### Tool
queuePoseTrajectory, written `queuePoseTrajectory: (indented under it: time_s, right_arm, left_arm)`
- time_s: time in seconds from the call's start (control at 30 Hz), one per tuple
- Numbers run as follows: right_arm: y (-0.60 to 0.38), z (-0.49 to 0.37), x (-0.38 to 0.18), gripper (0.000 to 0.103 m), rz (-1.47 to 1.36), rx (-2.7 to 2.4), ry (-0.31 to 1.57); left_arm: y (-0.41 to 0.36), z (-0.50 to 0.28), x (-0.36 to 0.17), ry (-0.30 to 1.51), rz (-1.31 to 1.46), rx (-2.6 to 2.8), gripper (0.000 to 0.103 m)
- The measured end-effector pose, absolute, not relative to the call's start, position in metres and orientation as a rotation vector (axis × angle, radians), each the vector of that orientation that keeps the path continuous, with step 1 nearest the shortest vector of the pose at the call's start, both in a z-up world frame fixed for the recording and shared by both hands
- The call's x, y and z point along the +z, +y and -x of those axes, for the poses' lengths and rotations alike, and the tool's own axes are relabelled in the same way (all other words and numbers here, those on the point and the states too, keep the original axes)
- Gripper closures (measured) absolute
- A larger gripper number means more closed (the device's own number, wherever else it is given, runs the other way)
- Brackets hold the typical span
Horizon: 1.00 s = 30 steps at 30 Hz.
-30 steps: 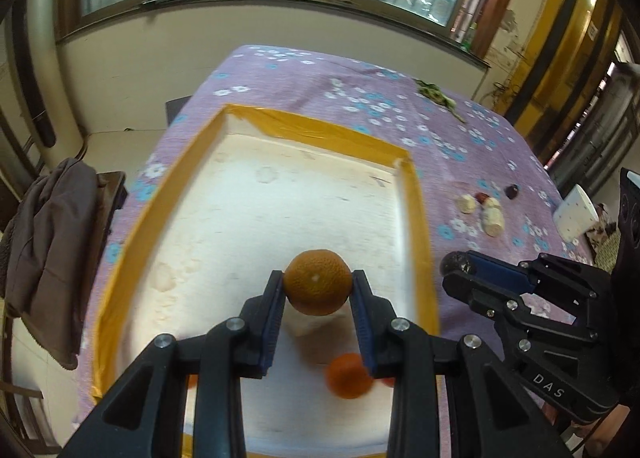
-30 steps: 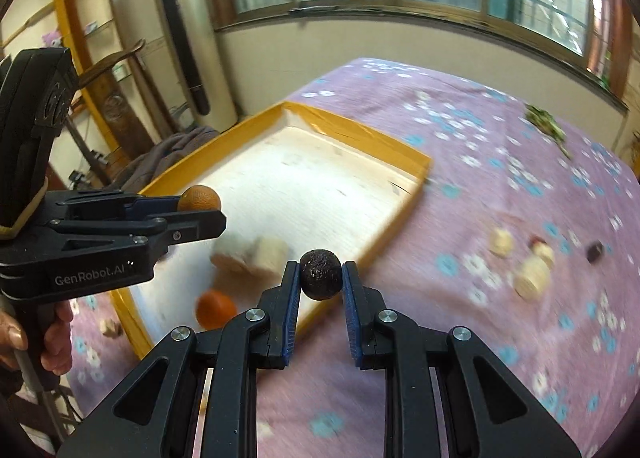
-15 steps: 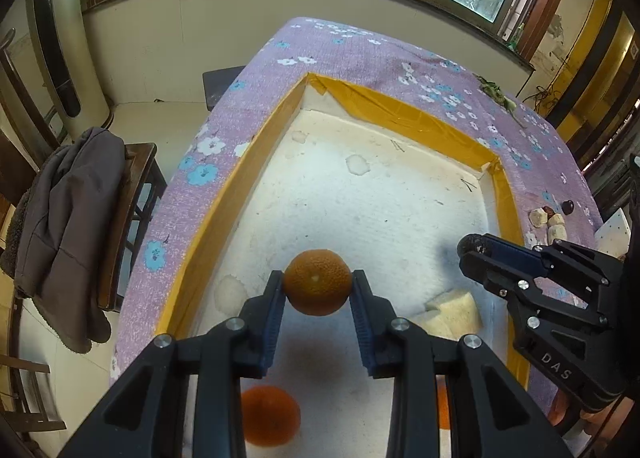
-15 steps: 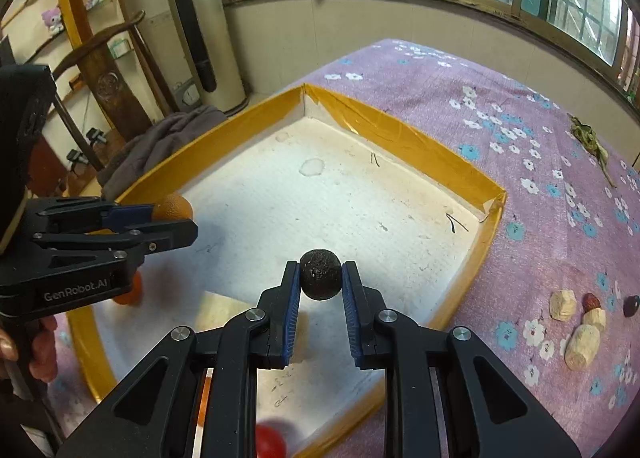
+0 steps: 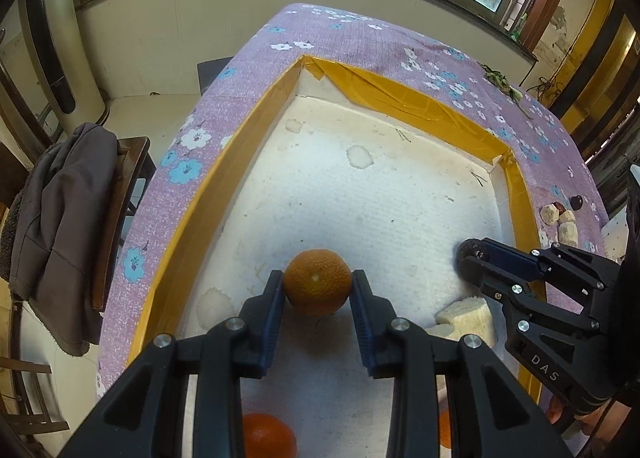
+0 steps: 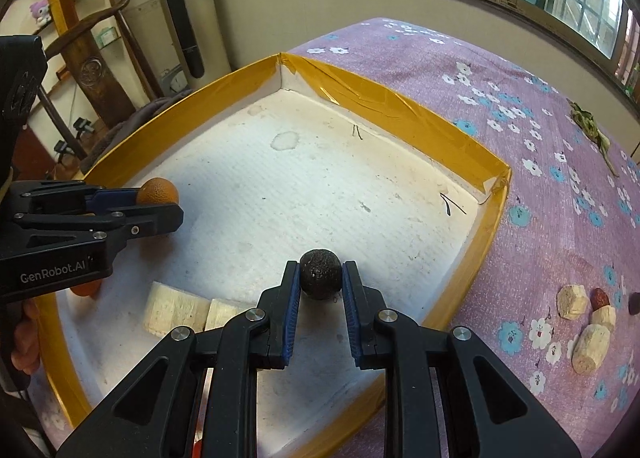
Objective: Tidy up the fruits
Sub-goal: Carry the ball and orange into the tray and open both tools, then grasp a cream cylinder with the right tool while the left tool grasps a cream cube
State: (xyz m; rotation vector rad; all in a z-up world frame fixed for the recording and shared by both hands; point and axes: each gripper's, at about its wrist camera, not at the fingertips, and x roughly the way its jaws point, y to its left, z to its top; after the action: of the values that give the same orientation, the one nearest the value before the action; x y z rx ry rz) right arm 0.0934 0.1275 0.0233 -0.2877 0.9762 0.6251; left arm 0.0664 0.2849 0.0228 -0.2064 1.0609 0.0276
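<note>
Left wrist view shows the left gripper clamped on a round, dimpled orange fruit, held over the near-left part of the shallow white foam tray with yellow-taped walls, which sits on the table's purple flowered cloth. Both tools slant down into the tray, probably so each fruit can be set on the floor gently rather than dropped.

The right gripper is closed tight on a small, dark, rough-skinned round fruit, poised above the tray's near-right part, close to the right wall.

Only the left view reveals a second orange fruit lying on the tray floor beneath the gripper. Only the right view shows clearly the pale cut chunks near the tray's front edge, and the loose pieces lying on the cloth off the tray's right side, not yet gathered. Those look like the remaining work.
</note>
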Motion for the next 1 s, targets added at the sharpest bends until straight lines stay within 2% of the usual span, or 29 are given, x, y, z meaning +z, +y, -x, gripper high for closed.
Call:
queuePoseTrajectory:
  time_s: [0.1,0.13,0.17,0.3,0.63,0.87,1.0]
  right_arm:
    - [0.128,-0.092,0.024,0.079,0.291,0.624,0.980]
    - [0.127,-0.092,0.024,0.078,0.285,0.621,0.981]
    - [0.126,-0.092,0.025,0.078,0.279,0.621,0.983]
    - [0.120,-0.087,0.032,0.074,0.260,0.606,0.979]
    - [0.086,-0.056,0.062,0.070,0.181,0.590,0.940]
    - [0.044,-0.030,0.063,0.066,0.130,0.551,0.959]
    - [0.010,-0.018,0.060,0.064,0.081,0.505,0.977]
  left_arm:
    - [0.285,-0.066,0.023,1.064,0.203,0.035,0.062]
    - [0.285,-0.066,0.023,1.064,0.202,0.044,0.055]
    - [0.285,-0.066,0.023,1.063,0.203,0.052,0.052]
    - [0.285,-0.059,0.025,1.060,0.205,0.057,0.051]
    - [0.280,-0.034,0.044,0.998,0.209,0.117,0.038]
    - [0.240,-0.024,0.063,0.942,0.173,0.082,0.024]
    - [0.204,-0.024,0.066,0.946,0.133,0.022,0.022]
